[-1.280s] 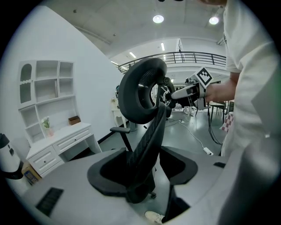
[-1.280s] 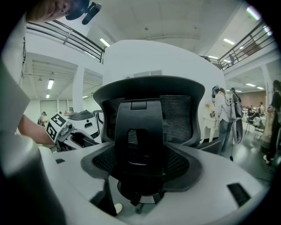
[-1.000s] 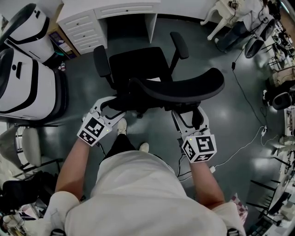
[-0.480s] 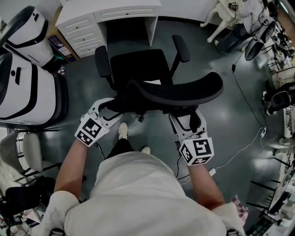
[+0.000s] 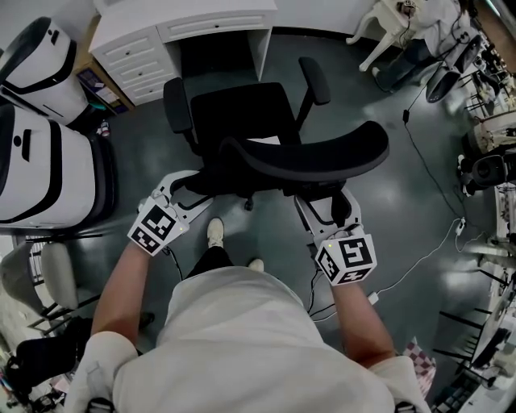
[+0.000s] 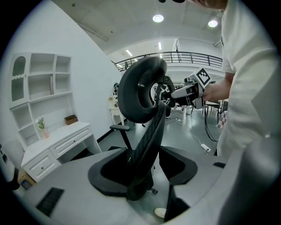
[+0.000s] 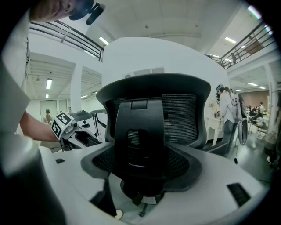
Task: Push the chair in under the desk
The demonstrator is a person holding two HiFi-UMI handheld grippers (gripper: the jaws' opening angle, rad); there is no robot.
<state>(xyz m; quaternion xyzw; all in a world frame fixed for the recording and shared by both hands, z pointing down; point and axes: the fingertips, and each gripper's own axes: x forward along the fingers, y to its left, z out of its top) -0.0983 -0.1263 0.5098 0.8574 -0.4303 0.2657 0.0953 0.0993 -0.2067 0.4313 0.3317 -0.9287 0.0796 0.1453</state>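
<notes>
Black mesh chair [image 5: 242, 121] stands just short of the white counter's [image 5: 214, 20] kneehole, not yet under. Behind its backrest [image 5: 322, 157] your left tool [image 5: 193, 189], jaws apart though just closing a little, has the backrest's edge btwn them; right tool [image 5: 326, 202] gapes round the plastic spine [image 7: 140, 136]. Chair's prob. heavyish, rolls easy, may swivel: push on the stiff frame, both sides, not the soft mesh. Head view shows the gap to the kneehole best; right tool view hides the counter, left shows its drawers [image 6: 57, 151].
</notes>
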